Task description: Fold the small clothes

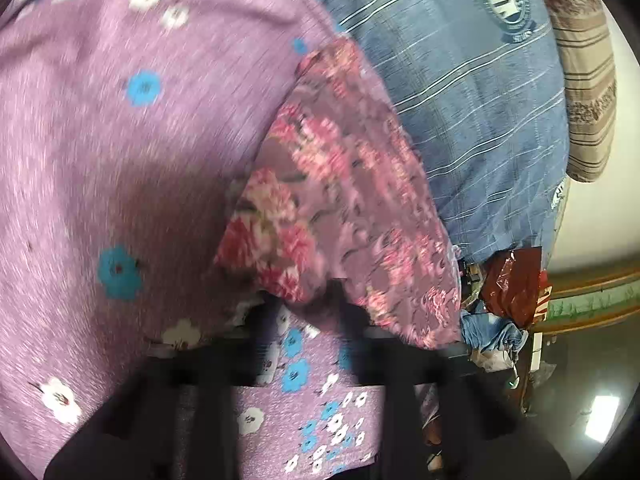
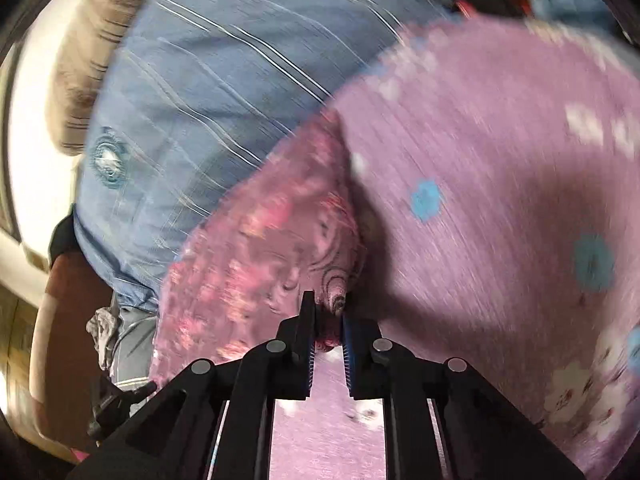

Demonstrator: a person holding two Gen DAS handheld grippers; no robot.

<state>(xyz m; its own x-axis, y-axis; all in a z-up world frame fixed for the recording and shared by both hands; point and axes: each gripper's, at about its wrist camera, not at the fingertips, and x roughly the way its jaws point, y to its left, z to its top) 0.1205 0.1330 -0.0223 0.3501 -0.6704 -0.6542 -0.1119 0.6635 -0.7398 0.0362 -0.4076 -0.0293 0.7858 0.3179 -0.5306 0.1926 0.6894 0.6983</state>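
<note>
- Pink floral garment [image 2: 256,240]: held up by both grippers over lilac flowered sheet [image 2: 500,160], blue striped bedding [image 1: 460,80] behind.
- Right gripper [image 2: 328,320] clenched on its corner; left gripper [image 1: 316,312] blurred, grip can't tell.
- Prob. light, limp, thin; best pinched at corners/hems.

Bedroom at home: striped pillow [image 1: 584,80], floral bedsheet [image 1: 100,140].
</note>
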